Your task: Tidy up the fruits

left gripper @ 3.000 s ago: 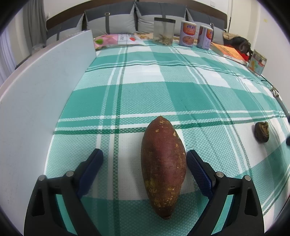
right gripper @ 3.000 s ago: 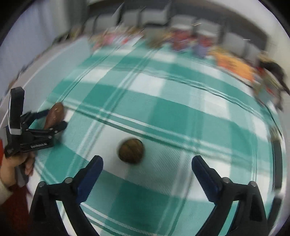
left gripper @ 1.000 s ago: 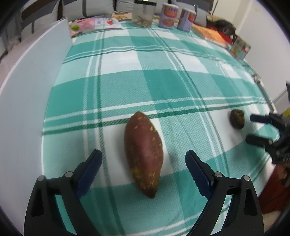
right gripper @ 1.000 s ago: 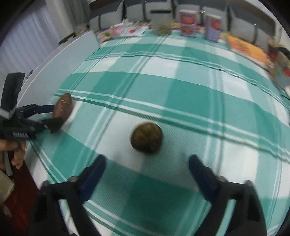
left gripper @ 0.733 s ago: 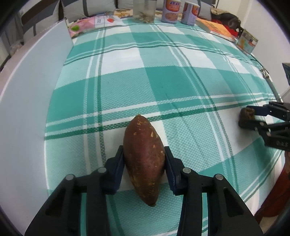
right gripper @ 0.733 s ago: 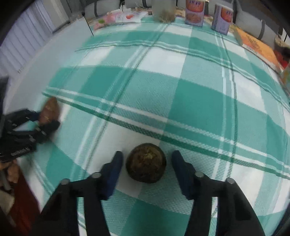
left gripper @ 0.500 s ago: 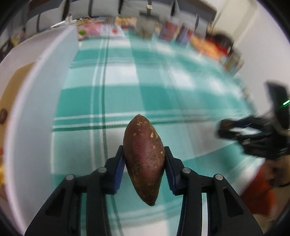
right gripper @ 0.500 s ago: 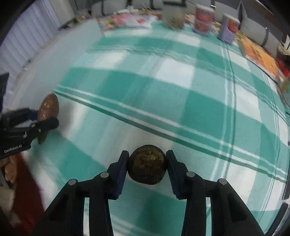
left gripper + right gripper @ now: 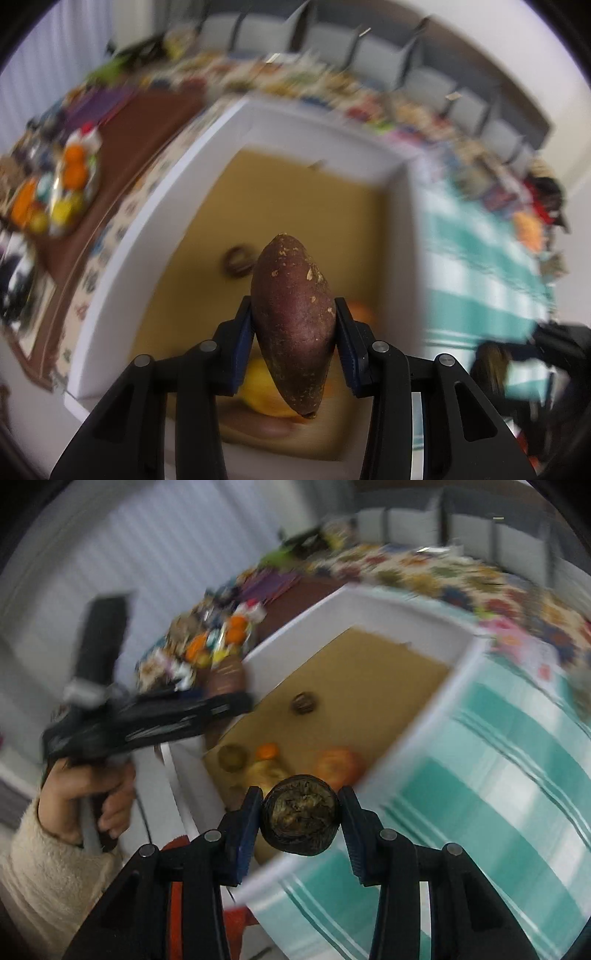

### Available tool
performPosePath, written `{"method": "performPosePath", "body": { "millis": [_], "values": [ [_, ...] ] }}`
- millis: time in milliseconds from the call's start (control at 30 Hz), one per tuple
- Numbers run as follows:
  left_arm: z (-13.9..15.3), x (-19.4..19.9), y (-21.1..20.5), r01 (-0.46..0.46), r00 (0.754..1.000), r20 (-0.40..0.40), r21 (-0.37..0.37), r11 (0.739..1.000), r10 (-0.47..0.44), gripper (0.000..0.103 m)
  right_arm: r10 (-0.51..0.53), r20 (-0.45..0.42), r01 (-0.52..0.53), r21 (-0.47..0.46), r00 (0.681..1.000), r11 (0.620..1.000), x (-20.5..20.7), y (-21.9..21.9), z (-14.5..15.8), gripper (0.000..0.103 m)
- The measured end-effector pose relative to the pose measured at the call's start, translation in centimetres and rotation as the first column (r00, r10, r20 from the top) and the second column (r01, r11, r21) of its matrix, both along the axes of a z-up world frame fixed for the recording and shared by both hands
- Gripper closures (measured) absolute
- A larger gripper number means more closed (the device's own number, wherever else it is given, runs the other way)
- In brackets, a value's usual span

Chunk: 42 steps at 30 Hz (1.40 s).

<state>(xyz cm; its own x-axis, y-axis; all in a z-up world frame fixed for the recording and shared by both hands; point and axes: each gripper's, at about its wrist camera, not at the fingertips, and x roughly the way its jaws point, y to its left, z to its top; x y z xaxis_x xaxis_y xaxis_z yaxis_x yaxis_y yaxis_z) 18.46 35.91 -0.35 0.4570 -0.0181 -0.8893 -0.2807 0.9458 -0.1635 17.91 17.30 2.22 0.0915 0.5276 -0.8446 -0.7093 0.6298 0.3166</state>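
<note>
My left gripper (image 9: 294,328) is shut on a long reddish-brown sweet potato (image 9: 293,314) and holds it in the air above a white box (image 9: 147,206) with a tan floor. My right gripper (image 9: 301,821) is shut on a round dark brown fruit (image 9: 300,814) and holds it over the box's near corner (image 9: 436,716). The left gripper (image 9: 221,705) with the sweet potato (image 9: 226,675) also shows at the left of the right wrist view. Inside the box lie a small brown fruit (image 9: 304,702), a greenish fruit (image 9: 232,757), an orange one (image 9: 267,751) and a reddish one (image 9: 338,764).
The teal and white checked cloth (image 9: 517,775) lies right of the box. A brown table (image 9: 122,122) left of the box holds a bag of colourful items (image 9: 62,188). Grey cushions (image 9: 406,70) line the back. Both views are motion-blurred.
Both grippers have lifted their loads off the checked cloth and swung left over the white box. A second ago both were open around the sweet potato and the round fruit.
</note>
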Motion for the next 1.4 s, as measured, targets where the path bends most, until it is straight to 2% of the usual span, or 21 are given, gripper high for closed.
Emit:
{"method": "performPosePath", "body": {
  "millis": [33,133,267,300,333,400,433,500,533,567,667,767,800,833,900,933,1000,1033,1100,1200,1400],
  "values": [
    [-2.0,0.6,1.2,-0.016,0.999,-0.049,0.001,1.000,0.016,0.061,0.017,-0.015,-0.018,-0.039,1.000,0.999,-0.1,1.5,-1.1,0.061],
    [-5.1,1.7,2.6,-0.021,0.993,-0.112,-0.021,1.000,0.019,0.061,0.063,-0.023,-0.065,-0.164,0.998,0.984,-0.5,5.0,-4.5,0.061],
    [-7.8,3.1,2.9,-0.032,0.989,-0.146,-0.032,0.999,0.027,0.060,0.099,-0.021,-0.101,-0.312,0.995,0.945,-0.3,7.3,-7.4,0.060],
    [-8.2,3.5,3.0,-0.037,0.989,-0.141,-0.029,0.999,0.032,0.056,0.105,-0.037,-0.111,-0.331,0.994,0.937,-0.2,7.5,-8.0,0.060],
    [-8.1,3.7,3.2,-0.040,0.991,-0.131,-0.027,0.999,0.036,0.047,0.101,-0.046,-0.111,-0.332,0.994,0.937,-0.1,7.5,-8.2,0.058],
    [-7.1,3.8,3.3,-0.055,0.994,-0.097,-0.009,0.998,0.053,0.035,0.077,-0.038,-0.085,-0.306,0.996,0.948,0.2,6.8,-7.6,0.044],
    [-6.5,3.5,3.1,-0.056,0.996,-0.075,-0.005,0.998,0.056,0.034,0.062,-0.032,-0.069,-0.293,0.998,0.954,0.4,6.4,-7.0,0.035],
    [-4.6,3.1,2.5,-0.043,0.999,-0.022,0.015,0.999,0.043,0.032,0.040,-0.005,-0.040,-0.268,0.999,0.962,0.6,5.7,-5.4,0.032],
    [-3.2,2.2,1.9,-0.032,0.999,0.007,0.050,0.998,0.032,0.028,0.034,0.012,-0.029,-0.259,0.999,0.965,0.5,5.2,-4.5,0.031],
    [-1.5,1.2,1.2,-0.023,0.999,0.041,0.102,0.994,0.019,0.027,0.024,0.041,-0.013,-0.247,0.999,0.969,0.5,4.7,-3.2,0.028],
    [2.6,-1.6,-0.6,-0.013,0.993,0.121,0.192,0.981,-0.010,0.018,-0.014,0.129,0.042,-0.214,0.992,0.976,0.1,3.0,0.2,0.015],
    [6.3,-5.0,-2.8,-0.065,0.986,0.164,0.298,0.952,0.016,0.013,-0.061,0.171,0.095,-0.200,0.983,0.975,-0.9,2.0,3.0,0.010],
    [6.8,-5.5,-3.1,-0.085,0.985,0.171,0.307,0.948,0.033,0.013,-0.081,0.174,0.116,-0.198,0.981,0.973,-1.0,1.7,3.5,0.008],
    [7.4,-6.6,-3.4,-0.102,0.984,0.168,0.281,0.954,0.056,0.013,-0.102,0.173,0.135,-0.190,0.980,0.973,-1.5,1.2,3.9,0.006],
    [7.8,-8.1,-3.3,-0.115,0.986,0.143,0.176,0.978,0.091,0.013,-0.128,0.161,0.154,-0.164,0.979,0.974,-2.6,0.3,4.7,0.006],
    [7.8,-9.1,-3.3,-0.139,0.985,0.124,0.141,0.980,0.122,0.013,-0.141,0.159,0.166,-0.156,0.977,0.974,-3.1,0.0,5.0,0.006],
    [7.6,-10.7,-3.2,-0.201,0.977,0.096,0.118,0.973,0.190,0.013,-0.169,0.174,0.195,-0.144,0.970,0.970,-4.5,-0.6,5.7,0.006],
    [7.3,-11.1,-2.9,-0.226,0.973,0.063,0.116,0.967,0.220,0.013,-0.179,0.181,0.205,-0.140,0.967,0.969,-4.9,-0.8,6.0,0.005],
    [6.8,-11.5,-3.1,-0.222,0.975,0.011,0.165,0.961,0.223,0.013,-0.195,0.185,0.220,-0.126,0.963,0.967,-5.7,-1.0,6.3,0.004],
    [6.4,-12.6,-3.4,-0.255,0.966,0.010,0.231,0.939,0.260,0.013,-0.203,0.168,0.224,-0.112,0.965,0.968,-6.3,-0.5,6.6,0.004],
    [6.2,-14.2,-3.0,-0.294,0.951,-0.041,0.195,0.936,0.308,0.013,-0.180,0.186,0.208,-0.145,0.966,0.967,-6.9,1.3,6.9,0.004]
  ]
}}
